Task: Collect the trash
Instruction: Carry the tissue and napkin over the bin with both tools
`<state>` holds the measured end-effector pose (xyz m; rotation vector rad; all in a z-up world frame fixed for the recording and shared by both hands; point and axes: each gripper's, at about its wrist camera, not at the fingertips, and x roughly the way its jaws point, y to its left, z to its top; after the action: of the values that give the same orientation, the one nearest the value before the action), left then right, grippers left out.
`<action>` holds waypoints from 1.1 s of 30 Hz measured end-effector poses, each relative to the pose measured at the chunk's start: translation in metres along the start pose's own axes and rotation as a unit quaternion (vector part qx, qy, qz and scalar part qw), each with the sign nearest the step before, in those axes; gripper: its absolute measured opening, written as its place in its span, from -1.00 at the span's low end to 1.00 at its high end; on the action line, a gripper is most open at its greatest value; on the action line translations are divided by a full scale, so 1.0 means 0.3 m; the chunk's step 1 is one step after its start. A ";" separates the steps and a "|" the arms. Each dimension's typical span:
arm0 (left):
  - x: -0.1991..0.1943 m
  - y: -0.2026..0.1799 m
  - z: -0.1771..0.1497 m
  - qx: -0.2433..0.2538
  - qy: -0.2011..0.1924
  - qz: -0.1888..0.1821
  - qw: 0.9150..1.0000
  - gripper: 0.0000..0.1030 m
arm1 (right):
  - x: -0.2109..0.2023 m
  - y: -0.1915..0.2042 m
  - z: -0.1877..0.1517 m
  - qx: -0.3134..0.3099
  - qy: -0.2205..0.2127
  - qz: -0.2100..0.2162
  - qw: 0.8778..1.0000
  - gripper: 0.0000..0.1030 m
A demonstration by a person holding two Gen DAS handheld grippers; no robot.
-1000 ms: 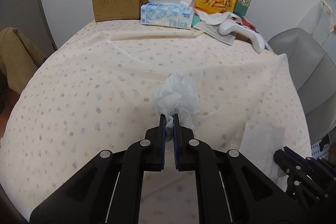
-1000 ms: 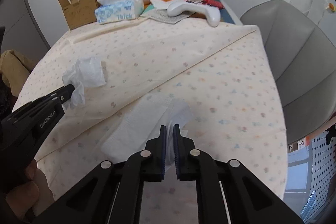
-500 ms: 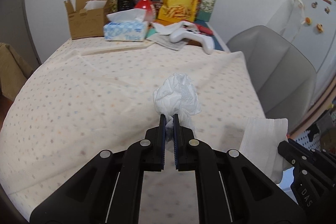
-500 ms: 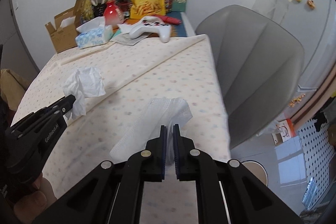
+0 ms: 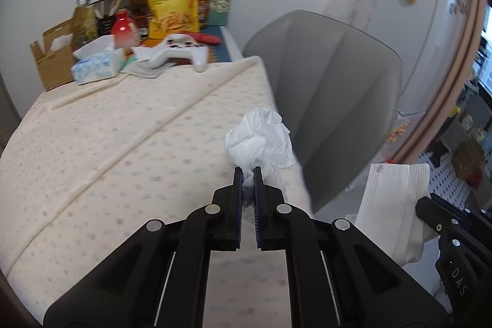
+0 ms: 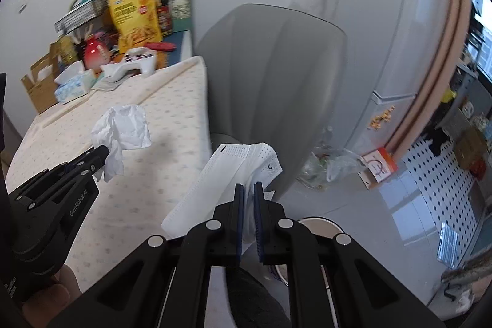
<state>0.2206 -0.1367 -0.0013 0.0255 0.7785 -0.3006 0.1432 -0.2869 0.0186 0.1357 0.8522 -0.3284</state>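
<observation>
My left gripper [image 5: 247, 174] has its fingers clamped on a crumpled white tissue [image 5: 259, 140], held in the air above the right edge of the cloth-covered tabletop [image 5: 123, 137]. My right gripper [image 6: 248, 189] has its fingers pinched on a white face mask [image 6: 227, 174], which hangs beyond the tabletop's edge in front of a grey chair [image 6: 276, 76]. A game controller [image 5: 181, 49] and tissue box [image 5: 98, 63] sit at the tabletop's far end.
</observation>
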 end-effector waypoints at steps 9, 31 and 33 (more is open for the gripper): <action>0.080 -0.292 -0.033 0.057 0.022 -0.034 0.998 -0.86 | 0.047 -0.304 -0.051 0.063 0.013 -0.032 0.997 -0.84; 0.402 -0.652 -0.238 0.150 0.124 -0.035 0.980 -0.86 | 0.451 -0.732 -0.278 0.158 0.119 -0.045 0.979 -0.78; 0.416 -0.673 -0.249 0.157 0.128 -0.034 0.979 -0.86 | 0.489 -0.762 -0.299 0.163 0.126 -0.050 0.977 -0.69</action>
<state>0.1973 -0.3520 -0.1238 0.3406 0.9825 -0.4897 0.0916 -0.5136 -0.1480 0.4478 1.0528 -0.5533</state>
